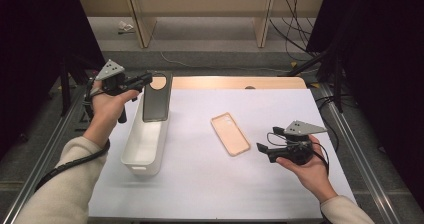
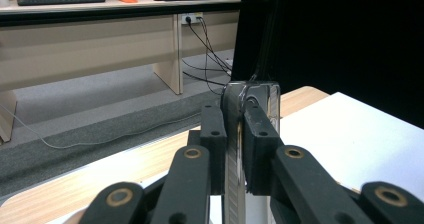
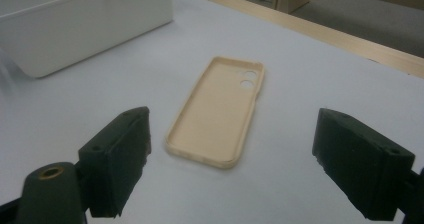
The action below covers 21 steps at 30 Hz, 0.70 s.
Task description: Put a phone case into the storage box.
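No writing, label, brand, number or sign can be read anywhere in these views. The dark phone case, the beige phone case and the white bin carry plain surfaces, and the screen on the far desk in the left gripper view is too small and cut off to make out.

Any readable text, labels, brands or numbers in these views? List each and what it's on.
None readable: the dark phone case, the beige phone case, the white bin and both grippers show no print.
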{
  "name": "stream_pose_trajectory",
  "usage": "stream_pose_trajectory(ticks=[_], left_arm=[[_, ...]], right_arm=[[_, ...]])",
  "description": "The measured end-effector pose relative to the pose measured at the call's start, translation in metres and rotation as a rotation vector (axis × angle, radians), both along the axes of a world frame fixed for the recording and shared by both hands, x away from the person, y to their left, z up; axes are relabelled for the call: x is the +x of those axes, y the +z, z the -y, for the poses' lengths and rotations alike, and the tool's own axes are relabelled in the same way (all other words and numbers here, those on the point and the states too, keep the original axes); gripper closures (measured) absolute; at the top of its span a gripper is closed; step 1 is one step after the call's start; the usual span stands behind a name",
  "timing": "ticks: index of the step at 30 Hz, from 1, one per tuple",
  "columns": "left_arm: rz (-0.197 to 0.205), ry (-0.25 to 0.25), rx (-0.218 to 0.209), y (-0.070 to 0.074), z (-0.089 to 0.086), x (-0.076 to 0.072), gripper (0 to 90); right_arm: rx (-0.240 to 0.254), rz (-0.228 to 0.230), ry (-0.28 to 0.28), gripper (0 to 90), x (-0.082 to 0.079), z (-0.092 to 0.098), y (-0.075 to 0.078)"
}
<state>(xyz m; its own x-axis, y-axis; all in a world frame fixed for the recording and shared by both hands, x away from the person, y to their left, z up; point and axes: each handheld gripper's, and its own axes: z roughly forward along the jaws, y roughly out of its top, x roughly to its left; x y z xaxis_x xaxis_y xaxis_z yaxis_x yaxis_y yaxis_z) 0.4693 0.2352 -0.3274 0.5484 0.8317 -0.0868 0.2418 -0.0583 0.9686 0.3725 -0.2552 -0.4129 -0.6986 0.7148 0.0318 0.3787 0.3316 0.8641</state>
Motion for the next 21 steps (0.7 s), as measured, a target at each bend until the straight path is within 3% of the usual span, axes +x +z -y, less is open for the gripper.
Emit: stream_pose_trajectory(ticks=[8, 21], left_arm=[[0.006, 0.007, -0.017, 0.006, -0.009, 0.004, 81.3], [0.021, 0.013, -0.004, 0.011, -0.013, 0.011, 81.3]], right_arm=[[-0.001, 0.002, -0.001, 16.5, 0.0, 0.0, -0.001], [0.0, 0.003, -0.003, 16.5, 0.001, 0.001, -0.001]])
